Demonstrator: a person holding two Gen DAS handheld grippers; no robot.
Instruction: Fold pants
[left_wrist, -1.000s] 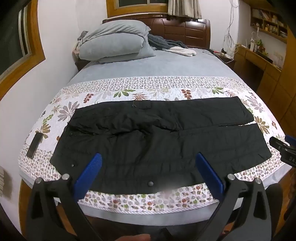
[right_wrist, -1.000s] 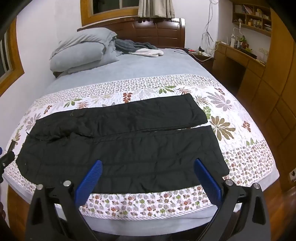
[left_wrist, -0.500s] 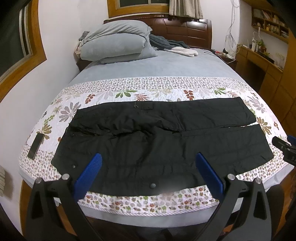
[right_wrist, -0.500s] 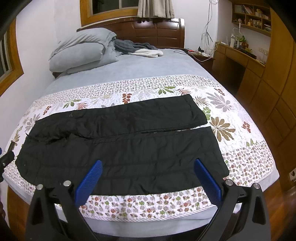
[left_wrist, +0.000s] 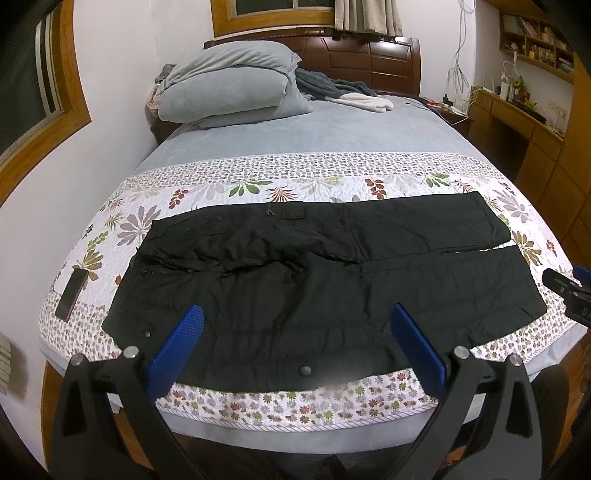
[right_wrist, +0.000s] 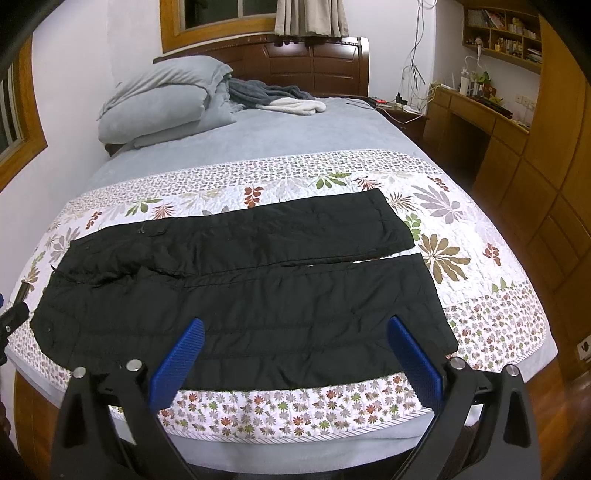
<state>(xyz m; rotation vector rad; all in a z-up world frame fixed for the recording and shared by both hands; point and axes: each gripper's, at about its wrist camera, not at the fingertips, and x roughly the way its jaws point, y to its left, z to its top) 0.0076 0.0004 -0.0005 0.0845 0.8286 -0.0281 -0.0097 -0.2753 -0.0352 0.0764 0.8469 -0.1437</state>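
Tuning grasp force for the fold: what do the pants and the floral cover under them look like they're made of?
Pants: black, matte with a faint sheen, stitched horizontal channels and fine crinkles; probably quilted, lightly padded synthetic. Floral cover: white printed fabric with puckered stitch lines; likely a quilted cotton-type bedspread, fibre uncertain.

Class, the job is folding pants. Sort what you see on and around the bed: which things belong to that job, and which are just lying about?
Belongs to the job:
black pants
left tool
right tool
floral quilt they lie on

Just lying about:
grey pillows
dark and white clothes by the headboard
dark flat object at the quilt's left edge
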